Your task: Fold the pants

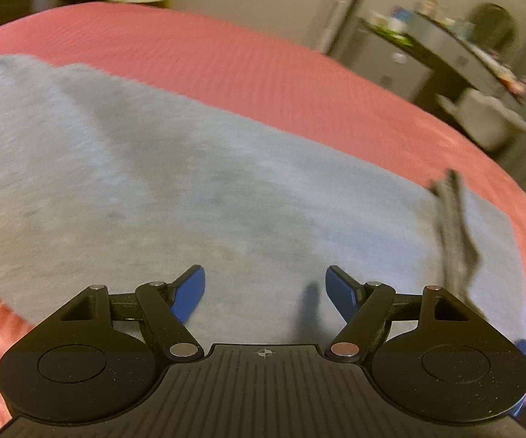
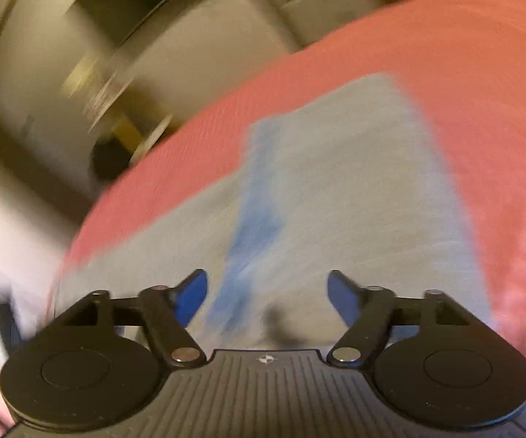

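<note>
**Two open grippers over the pants**

Both your grippers stand with jaws spread and nothing between them. The left gripper [image 1: 265, 288] hovers over the grey pants [image 1: 175, 189], which lie flat on the red bed [image 1: 263, 73], long axis running left to right across its view. The right gripper [image 2: 266, 292] looks along the pants [image 2: 354, 189] lengthwise, through blur. Which hand is nearer an edge, you cannot tell.

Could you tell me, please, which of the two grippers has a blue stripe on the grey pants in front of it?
The right gripper: a blue stripe runs ahead of it; the left gripper faces plain grey pants.
</note>
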`<state>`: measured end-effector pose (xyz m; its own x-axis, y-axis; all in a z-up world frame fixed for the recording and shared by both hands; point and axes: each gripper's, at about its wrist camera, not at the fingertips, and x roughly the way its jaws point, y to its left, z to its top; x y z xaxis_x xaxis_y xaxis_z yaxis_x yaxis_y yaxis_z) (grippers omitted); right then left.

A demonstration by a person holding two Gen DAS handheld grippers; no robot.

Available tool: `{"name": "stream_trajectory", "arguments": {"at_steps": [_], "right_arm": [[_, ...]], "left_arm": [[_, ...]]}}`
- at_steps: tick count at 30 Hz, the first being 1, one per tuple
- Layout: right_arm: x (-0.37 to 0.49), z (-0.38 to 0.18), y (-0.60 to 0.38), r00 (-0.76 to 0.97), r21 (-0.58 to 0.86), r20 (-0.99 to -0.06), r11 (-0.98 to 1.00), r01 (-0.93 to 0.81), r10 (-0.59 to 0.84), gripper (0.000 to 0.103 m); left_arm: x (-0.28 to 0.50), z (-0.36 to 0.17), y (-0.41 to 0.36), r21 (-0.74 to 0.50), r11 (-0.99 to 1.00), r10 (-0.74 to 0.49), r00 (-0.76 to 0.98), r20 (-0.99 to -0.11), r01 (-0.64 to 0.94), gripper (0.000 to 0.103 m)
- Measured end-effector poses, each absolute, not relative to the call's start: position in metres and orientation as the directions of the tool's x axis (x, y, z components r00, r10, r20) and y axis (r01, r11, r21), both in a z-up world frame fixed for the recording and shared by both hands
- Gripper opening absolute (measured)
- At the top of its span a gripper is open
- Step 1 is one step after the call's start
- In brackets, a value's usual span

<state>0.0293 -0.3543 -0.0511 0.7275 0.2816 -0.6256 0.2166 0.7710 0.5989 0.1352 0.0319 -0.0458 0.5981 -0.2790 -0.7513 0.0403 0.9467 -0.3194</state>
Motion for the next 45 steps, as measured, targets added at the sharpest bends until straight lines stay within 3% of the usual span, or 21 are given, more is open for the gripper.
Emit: {"name": "stream_trajectory", "arguments": {"at_steps": [2, 3, 4, 6, 9, 15, 17, 19, 22, 25, 28, 33, 34, 38, 40, 45], "right_arm": [[0.020, -0.063, -0.379, 0.706, 0.597, -0.676, 0.718, 0.358, 0.210, 0.064], [0.016, -0.068, -0.386, 0.694, 0.597, -0.695, 0.690, 0.408, 0.191, 0.049], [0.012, -0.070, -0.392, 0.692, 0.602, -0.701, 0.664, 0.445, 0.172, 0.046], [0.006, -0.065, -0.390, 0.718, 0.590, -0.686, 0.666, 0.457, 0.115, 0.051], [-0.003, -0.058, -0.383, 0.767, 0.588, -0.638, 0.686, 0.427, 0.069, 0.068], [-0.002, -0.067, -0.394, 0.807, 0.675, -0.583, 0.612, 0.412, 0.099, 0.069], [-0.006, -0.067, -0.394, 0.805, 0.683, -0.582, 0.604, 0.411, 0.111, 0.069], [0.001, -0.067, -0.386, 0.802, 0.681, -0.584, 0.611, 0.403, 0.121, 0.069], [0.007, -0.071, -0.381, 0.801, 0.698, -0.580, 0.599, 0.393, 0.150, 0.071], [0.004, -0.075, -0.386, 0.812, 0.737, -0.558, 0.551, 0.391, 0.170, 0.071], [-0.001, -0.077, -0.389, 0.831, 0.771, -0.525, 0.516, 0.374, 0.182, 0.071], [0.003, -0.075, -0.386, 0.832, 0.760, -0.521, 0.548, 0.349, 0.192, 0.073], [0.005, -0.075, -0.384, 0.826, 0.747, -0.531, 0.564, 0.352, 0.189, 0.077], [0.009, -0.075, -0.383, 0.814, 0.738, -0.546, 0.573, 0.355, 0.199, 0.077], [0.007, -0.075, -0.384, 0.819, 0.743, -0.538, 0.570, 0.351, 0.198, 0.077], [0.009, -0.077, -0.384, 0.814, 0.748, -0.541, 0.563, 0.351, 0.212, 0.077]], "left_arm": [[0.136, -0.039, 0.019, -0.349, 0.931, -0.346, 0.572, -0.743, 0.109, 0.077], [0.136, -0.035, 0.013, -0.381, 0.915, -0.387, 0.562, -0.731, 0.135, 0.077], [0.136, -0.032, 0.006, -0.423, 0.894, -0.432, 0.548, -0.716, 0.152, 0.078], [0.142, -0.030, -0.013, -0.512, 0.841, -0.524, 0.493, -0.694, 0.173, 0.078], [0.155, -0.034, -0.049, -0.593, 0.779, -0.620, 0.398, -0.677, 0.204, 0.077], [0.184, -0.060, -0.112, -0.599, 0.777, -0.630, 0.231, -0.742, 0.193, 0.061], [0.189, -0.068, -0.123, -0.595, 0.781, -0.624, 0.209, -0.753, 0.189, 0.052], [0.192, -0.073, -0.130, -0.593, 0.786, -0.618, 0.194, -0.762, 0.173, 0.019], [0.185, -0.067, -0.132, -0.584, 0.789, -0.614, 0.247, -0.749, 0.190, 0.016], [0.164, -0.048, -0.123, -0.573, 0.771, -0.637, 0.332, -0.696, 0.279, 0.016], [0.146, -0.035, -0.099, -0.552, 0.789, -0.614, 0.394, -0.684, 0.269, 0.016], [0.131, -0.039, -0.073, -0.338, 0.894, -0.442, 0.466, -0.766, 0.293, 0.019], [0.133, -0.042, -0.068, -0.325, 0.903, -0.424, 0.463, -0.778, 0.282, 0.023], [0.148, -0.038, -0.052, -0.401, 0.896, -0.442, 0.476, -0.760, 0.192, 0.036], [0.157, -0.033, -0.055, -0.394, 0.897, -0.438, 0.506, -0.743, 0.197, 0.056], [0.202, -0.036, -0.073, -0.429, 0.889, -0.449, 0.480, -0.754, 0.158, 0.057]]}}
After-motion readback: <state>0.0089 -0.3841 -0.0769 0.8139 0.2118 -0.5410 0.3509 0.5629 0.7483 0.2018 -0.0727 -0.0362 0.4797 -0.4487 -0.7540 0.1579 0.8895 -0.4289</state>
